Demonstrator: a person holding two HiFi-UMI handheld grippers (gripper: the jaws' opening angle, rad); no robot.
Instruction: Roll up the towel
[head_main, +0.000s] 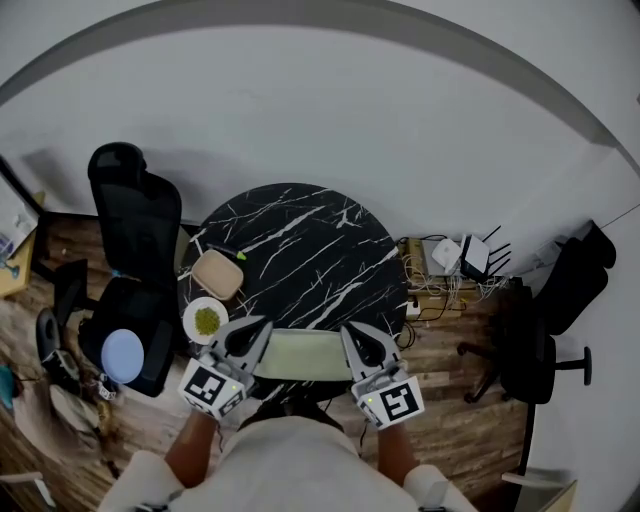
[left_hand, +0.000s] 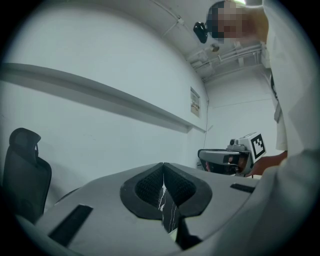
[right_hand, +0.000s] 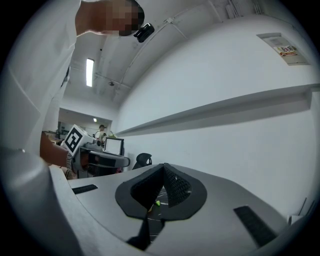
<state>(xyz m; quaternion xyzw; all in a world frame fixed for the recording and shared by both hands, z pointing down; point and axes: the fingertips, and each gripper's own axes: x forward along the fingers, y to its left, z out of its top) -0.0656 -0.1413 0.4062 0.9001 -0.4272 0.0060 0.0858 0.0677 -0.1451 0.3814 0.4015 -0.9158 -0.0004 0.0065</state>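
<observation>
The pale green towel (head_main: 300, 356) lies flat at the near edge of the round black marble table (head_main: 300, 250). My left gripper (head_main: 262, 326) hovers at the towel's left end and my right gripper (head_main: 348, 331) at its right end, both pointing out over the table. In the left gripper view the pads (left_hand: 150, 186) meet with only marble showing in the slit below them. The right gripper's pads (right_hand: 175, 187) meet the same way, with nothing between them. Each gripper view shows the other gripper off to the side, the right one (left_hand: 231, 158) and the left one (right_hand: 87, 155).
A tan square dish (head_main: 217, 273) and a white plate of green bits (head_main: 205, 320) sit on the table's left side, with a small green thing (head_main: 241, 256) nearby. A black office chair (head_main: 135, 230) stands left, another chair (head_main: 535, 350) right, and a router with cables (head_main: 455, 262) lies on the floor.
</observation>
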